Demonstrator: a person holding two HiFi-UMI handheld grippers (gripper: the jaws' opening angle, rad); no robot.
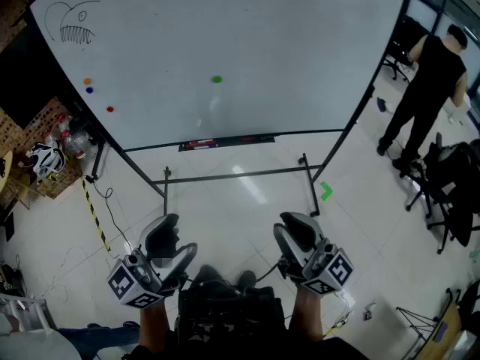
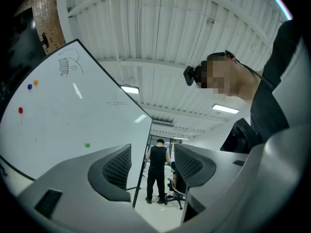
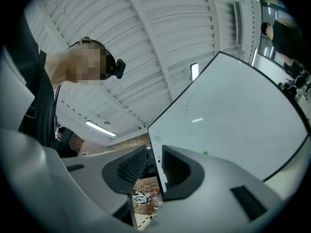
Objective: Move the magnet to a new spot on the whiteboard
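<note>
Fingers [image 1: 161,235] of left gripper [image 1: 174,246] and right gripper [image 1: 300,238] apart in head view, holding nothing, well away from small round green magnet [image 1: 217,79] stuck near middle of large white whiteboard [image 1: 315,43]. Left gripper view: 2 jaws apart, empty, magnet far off on board. Right gripper view: 2 jaws apart, empty too.

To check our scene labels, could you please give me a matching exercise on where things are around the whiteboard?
1 green magnet
2 red magnet
3 fish sketch
4 person in black

A upper left corner of the whiteboard
B standing right of the whiteboard
C near the whiteboard's middle
D lower left of the whiteboard

Pairs: 1-C, 2-D, 3-A, 4-B
</note>
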